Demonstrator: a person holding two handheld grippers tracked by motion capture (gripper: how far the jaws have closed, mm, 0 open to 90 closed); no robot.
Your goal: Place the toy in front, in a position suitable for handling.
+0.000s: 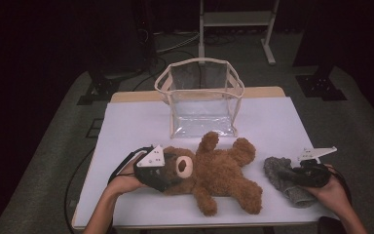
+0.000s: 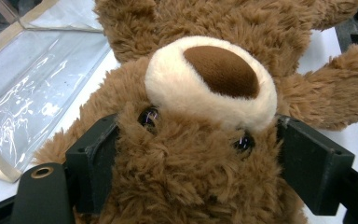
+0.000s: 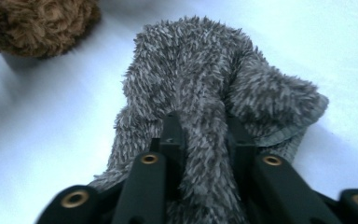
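Note:
A brown teddy bear (image 1: 219, 170) lies on its back on the white table (image 1: 136, 122), head to the left. My left gripper (image 1: 173, 170) is shut on the bear's head. In the left gripper view, the two black jaws press the head (image 2: 205, 74) from both sides at eye level, around my left gripper (image 2: 198, 158). A grey fuzzy sock (image 1: 275, 168) lies right of the bear. My right gripper (image 1: 292, 173) is shut on it. In the right gripper view, a fold of the sock (image 3: 191, 70) is pinched in my right gripper (image 3: 204, 135).
A clear plastic bag with a beige rim (image 1: 202, 95) stands open at the back middle of the table, just beyond the bear; its wall (image 2: 23, 88) appears in the left gripper view. A bear paw (image 3: 32, 23) lies near the sock. Dark floor surrounds the table.

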